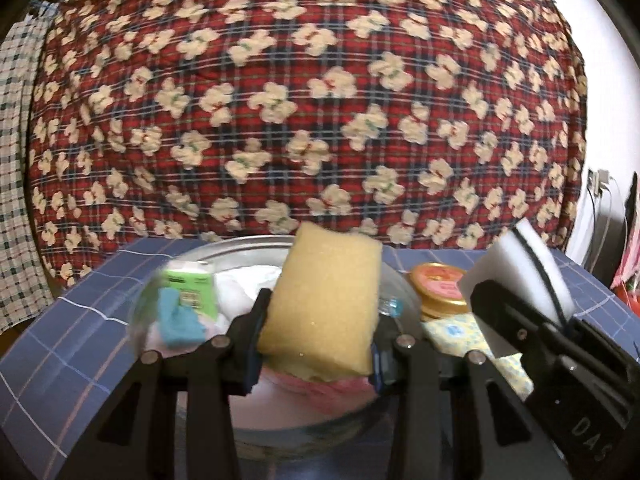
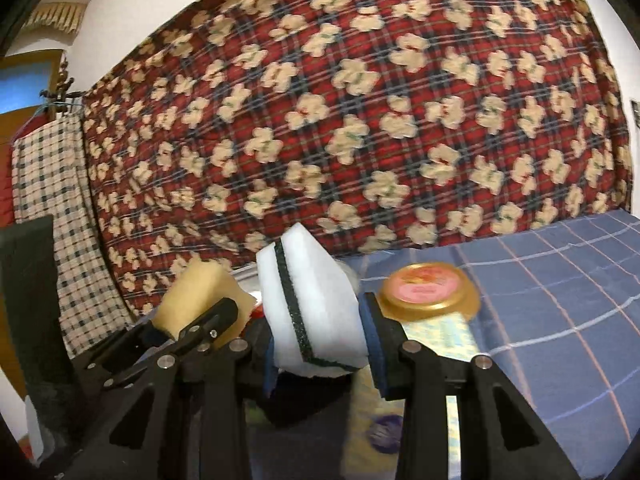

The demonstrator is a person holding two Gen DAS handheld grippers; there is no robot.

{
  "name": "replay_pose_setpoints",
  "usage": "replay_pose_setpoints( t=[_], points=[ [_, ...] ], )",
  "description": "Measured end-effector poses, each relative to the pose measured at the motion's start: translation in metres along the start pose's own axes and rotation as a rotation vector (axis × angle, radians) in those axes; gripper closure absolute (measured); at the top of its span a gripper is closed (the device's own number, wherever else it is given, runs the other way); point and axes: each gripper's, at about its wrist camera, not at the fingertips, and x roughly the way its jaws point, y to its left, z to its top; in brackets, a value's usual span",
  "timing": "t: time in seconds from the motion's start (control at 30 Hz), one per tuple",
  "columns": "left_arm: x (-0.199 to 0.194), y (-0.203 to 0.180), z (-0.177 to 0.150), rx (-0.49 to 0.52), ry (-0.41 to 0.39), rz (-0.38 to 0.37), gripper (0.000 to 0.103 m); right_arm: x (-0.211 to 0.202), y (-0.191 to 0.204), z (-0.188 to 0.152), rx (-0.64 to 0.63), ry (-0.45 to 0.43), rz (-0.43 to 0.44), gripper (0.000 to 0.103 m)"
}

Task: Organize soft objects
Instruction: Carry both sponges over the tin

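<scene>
My left gripper [image 1: 316, 332] is shut on a yellow sponge [image 1: 324, 300] and holds it upright over a metal bowl [image 1: 248, 246]. The bowl holds a green packet [image 1: 192, 292], a blue cloth piece [image 1: 178, 326], white fabric and pink fabric. My right gripper [image 2: 320, 328] is shut on a white sponge with a dark stripe [image 2: 312, 308]. The white sponge also shows in the left wrist view [image 1: 516, 280], to the right of the bowl. The yellow sponge shows in the right wrist view [image 2: 200, 300], to the left.
A jar with a gold rim and pink lid [image 1: 438, 288] [image 2: 428, 290] stands right of the bowl on a pale floral cloth [image 1: 460, 332]. A blue plaid sheet [image 2: 560, 300] covers the surface. A red floral quilt [image 1: 304, 112] hangs behind, a checked cloth [image 1: 16, 160] at left.
</scene>
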Motion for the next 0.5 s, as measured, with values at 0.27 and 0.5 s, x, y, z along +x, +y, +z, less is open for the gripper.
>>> replay_pose_setpoints(
  t=[0.27,0.5],
  points=[
    [0.002,0.043,0.016,-0.038,-0.027,0.069,0.063,0.022,0.037,0.013,-0.041,-0.013,0.080,0.064],
    [0.008,0.075,0.030,-0.051,-0.046,0.125,0.063,0.058,0.054,0.011,-0.031,0.036,0.109,0.064]
  ],
)
